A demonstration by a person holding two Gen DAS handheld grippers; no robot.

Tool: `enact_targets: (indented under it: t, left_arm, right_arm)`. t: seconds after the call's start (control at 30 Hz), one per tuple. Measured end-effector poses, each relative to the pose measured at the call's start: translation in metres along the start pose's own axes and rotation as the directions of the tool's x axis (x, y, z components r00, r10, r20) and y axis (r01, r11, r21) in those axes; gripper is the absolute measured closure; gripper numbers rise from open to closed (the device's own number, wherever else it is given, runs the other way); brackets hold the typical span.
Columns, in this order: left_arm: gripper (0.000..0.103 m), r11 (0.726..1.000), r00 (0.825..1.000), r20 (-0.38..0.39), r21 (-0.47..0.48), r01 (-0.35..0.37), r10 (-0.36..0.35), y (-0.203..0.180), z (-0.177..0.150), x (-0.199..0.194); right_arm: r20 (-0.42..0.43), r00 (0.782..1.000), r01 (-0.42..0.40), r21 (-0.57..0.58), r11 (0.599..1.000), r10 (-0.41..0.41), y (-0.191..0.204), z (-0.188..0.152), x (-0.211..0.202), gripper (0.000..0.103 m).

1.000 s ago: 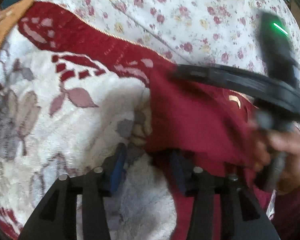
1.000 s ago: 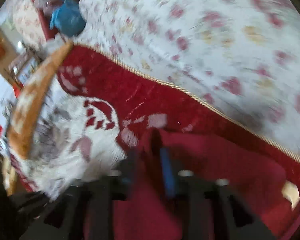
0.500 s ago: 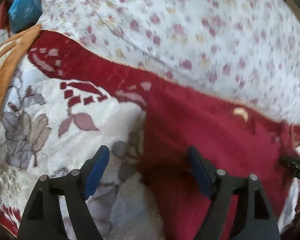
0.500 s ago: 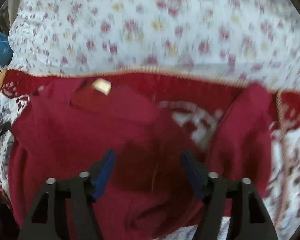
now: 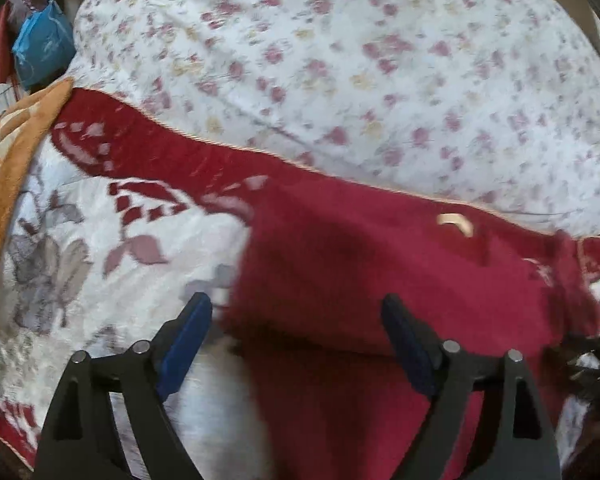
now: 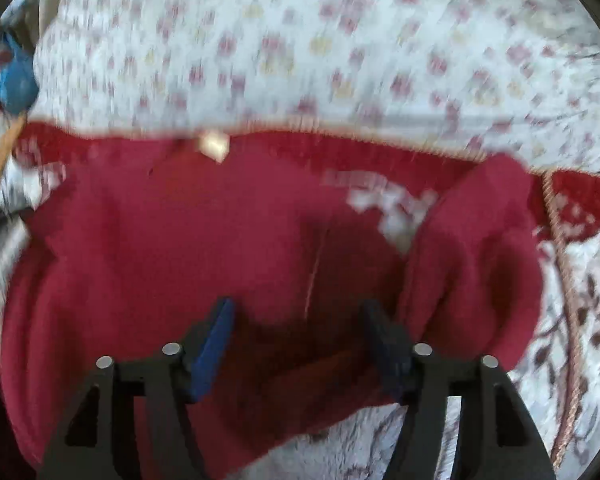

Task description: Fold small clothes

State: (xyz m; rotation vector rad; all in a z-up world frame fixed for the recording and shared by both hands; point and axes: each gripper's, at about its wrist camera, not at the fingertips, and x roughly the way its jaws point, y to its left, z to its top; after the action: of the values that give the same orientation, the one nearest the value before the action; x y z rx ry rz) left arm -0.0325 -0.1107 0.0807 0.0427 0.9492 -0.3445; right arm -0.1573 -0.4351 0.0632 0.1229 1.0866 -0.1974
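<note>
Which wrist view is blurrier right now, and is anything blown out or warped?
Right wrist view: heavier motion blur, the floral sheet smeared into streaks, the red garment soft; its gripper stays sharp. Left wrist view: milder blur, blanket pattern readable. Both: fisheye bending with dark corners, even soft light, no glare.

The left gripper (image 5: 296,336), clamped on the edge of the dark red knitted garment (image 5: 380,280) a second ago, now stands with its blue-padded jaws spread wide, nothing between them. The right gripper (image 6: 298,338), which held a raised fold of that garment (image 6: 180,240), is likewise parted above it. The garment now lies spread flatter on the fleecy white-and-red patterned blanket (image 5: 100,260).
</note>
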Motion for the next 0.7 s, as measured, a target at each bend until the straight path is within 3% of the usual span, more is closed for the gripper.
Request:
enact_targets:
  t: [0.1, 0.2, 0.37, 0.5, 0.63, 0.7]
  left_arm:
    - [0.015, 0.999, 0.998, -0.035, 0.03, 0.044, -0.043, -0.02, -0.002, 0.007]
    - [0.015, 0.997, 0.997, -0.069, 0.072, 0.032, -0.027, -0.033, -0.009, 0.017]
    - [0.015, 0.994, 0.994, -0.108, 0.112, 0.008, 0.004, -0.041, -0.014, 0.03]
    - [0.014, 0.993, 0.994, -0.111, 0.116, 0.013, 0.0, -0.041, -0.013, 0.032]
    - [0.014, 0.994, 0.993, -0.116, 0.106, 0.011, 0.001, -0.04, -0.012, 0.035]
    - [0.014, 0.993, 0.993, -0.114, 0.114, 0.006, 0.007, -0.042, -0.012, 0.036]
  right_arm:
    - [0.013, 1.0, -0.018, -0.002, 1.0, 0.018, -0.004, 0.0, -0.017, 0.033]
    - [0.089, 0.996, -0.024, 0.051, 0.998, 0.019, -0.026, 0.009, -0.047, 0.033]
    - [0.128, 0.982, 0.113, 0.201, 0.973, -0.14, -0.095, 0.034, -0.065, 0.025]
    - [0.079, 0.981, 0.139, 0.356, 0.924, -0.178, -0.151, 0.047, -0.046, 0.022]
    - [0.093, 0.992, 0.033, 0.436, 0.899, -0.081, -0.167, 0.056, -0.027, 0.022]
    - [0.084, 0.994, 0.032, 0.42, 0.907, -0.074, -0.161, 0.07, -0.016, 0.022]
